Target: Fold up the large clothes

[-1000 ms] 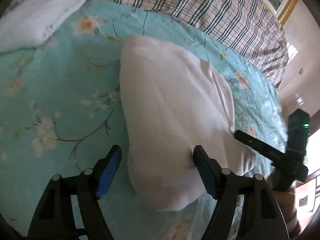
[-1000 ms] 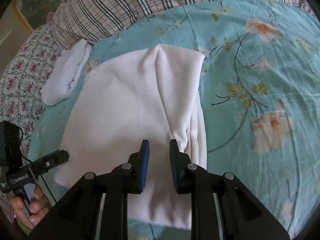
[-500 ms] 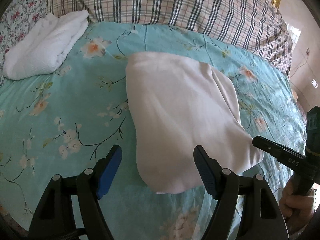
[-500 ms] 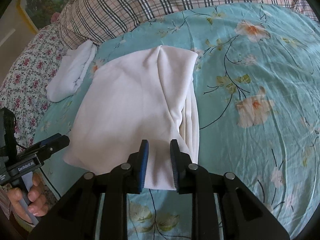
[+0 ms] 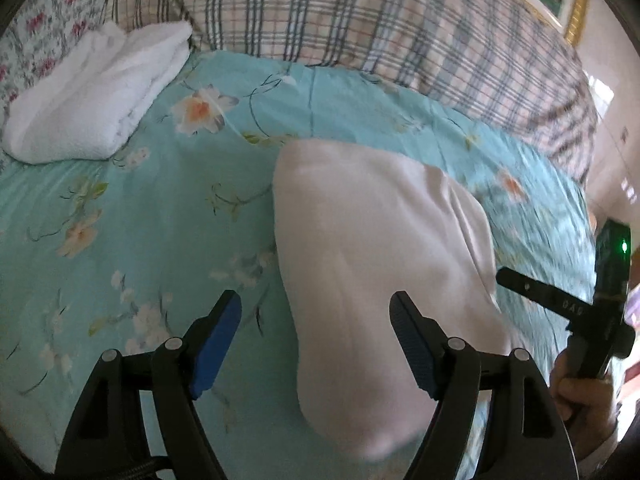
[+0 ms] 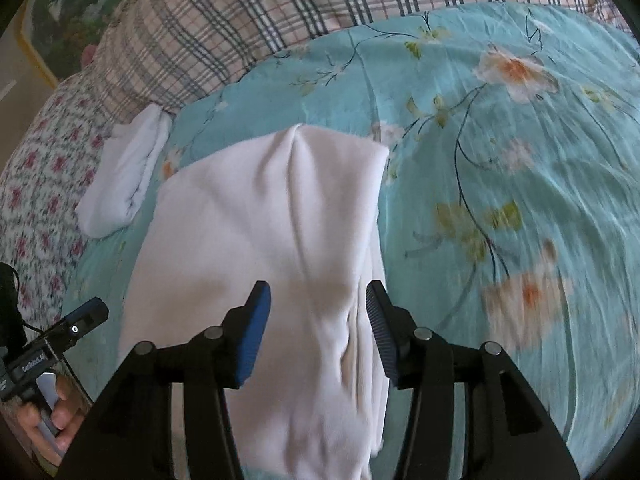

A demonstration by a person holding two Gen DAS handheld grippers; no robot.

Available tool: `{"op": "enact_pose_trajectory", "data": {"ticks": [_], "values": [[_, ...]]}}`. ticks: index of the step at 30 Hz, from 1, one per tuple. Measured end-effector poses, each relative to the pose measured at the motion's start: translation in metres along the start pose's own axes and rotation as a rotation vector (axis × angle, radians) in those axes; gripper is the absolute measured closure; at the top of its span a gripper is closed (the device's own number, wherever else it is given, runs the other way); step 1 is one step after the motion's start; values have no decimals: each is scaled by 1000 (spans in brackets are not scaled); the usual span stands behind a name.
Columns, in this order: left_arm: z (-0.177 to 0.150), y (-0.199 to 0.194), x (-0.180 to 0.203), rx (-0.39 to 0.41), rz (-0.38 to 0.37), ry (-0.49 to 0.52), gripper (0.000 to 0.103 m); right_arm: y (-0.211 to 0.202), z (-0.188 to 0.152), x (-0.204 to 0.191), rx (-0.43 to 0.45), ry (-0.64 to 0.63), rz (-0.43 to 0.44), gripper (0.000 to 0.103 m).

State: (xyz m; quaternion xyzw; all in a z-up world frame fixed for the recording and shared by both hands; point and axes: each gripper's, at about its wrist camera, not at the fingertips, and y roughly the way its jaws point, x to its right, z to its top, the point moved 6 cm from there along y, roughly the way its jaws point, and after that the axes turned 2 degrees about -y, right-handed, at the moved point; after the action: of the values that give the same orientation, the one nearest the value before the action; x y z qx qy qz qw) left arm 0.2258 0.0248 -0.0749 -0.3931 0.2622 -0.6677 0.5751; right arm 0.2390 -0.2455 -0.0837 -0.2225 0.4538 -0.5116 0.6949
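Observation:
A folded white garment (image 5: 372, 248) lies on the turquoise flowered bedsheet (image 5: 120, 200); it also shows in the right wrist view (image 6: 264, 216). My left gripper (image 5: 316, 340) is open and empty, its jaws standing wide above the garment's near left edge. My right gripper (image 6: 318, 328) is open and empty above the garment's near right part, where layered edges show. The right gripper also shows at the right of the left wrist view (image 5: 560, 304), and the left gripper at the lower left of the right wrist view (image 6: 52, 344).
A folded white towel (image 5: 96, 92) lies at the far left of the bed, also in the right wrist view (image 6: 128, 172). A plaid pillow (image 5: 380, 28) runs along the back. A flowered pillow (image 6: 36, 184) lies at the left.
My right gripper has opened; it was shut half a second ago. Both grippers have moved closer over the garment. The left gripper stays open.

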Motion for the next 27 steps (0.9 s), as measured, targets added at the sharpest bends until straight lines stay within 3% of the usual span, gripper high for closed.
{"op": "enact_pose_trajectory", "data": {"ticks": [8,9,12,15,18,21,23,24,27], "values": [[46,64,-29,-51,4,-77,26,42,37,18,-29,84,35,54],[49,69,-31,-53,1,-84,25,45,39,17,-30,80,41,73],[59,77,-31,-50,10,-85,26,34,48,22,30,83,33,99],[60,83,-21,-35,33,-44,25,27,51,30,64,109,24,99],[55,95,-13,-54,43,-29,25,44,43,31,-4,85,-31,94],[54,95,-9,-44,61,-16,25,19,50,19,79,39,-123,90],[52,95,-8,-43,71,-5,25,-1,54,5,141,17,-96,89],[52,95,-7,-43,73,-2,25,-7,54,-9,150,-7,-43,88],[51,97,-3,-51,79,8,25,11,49,-33,63,-71,26,85]]}}
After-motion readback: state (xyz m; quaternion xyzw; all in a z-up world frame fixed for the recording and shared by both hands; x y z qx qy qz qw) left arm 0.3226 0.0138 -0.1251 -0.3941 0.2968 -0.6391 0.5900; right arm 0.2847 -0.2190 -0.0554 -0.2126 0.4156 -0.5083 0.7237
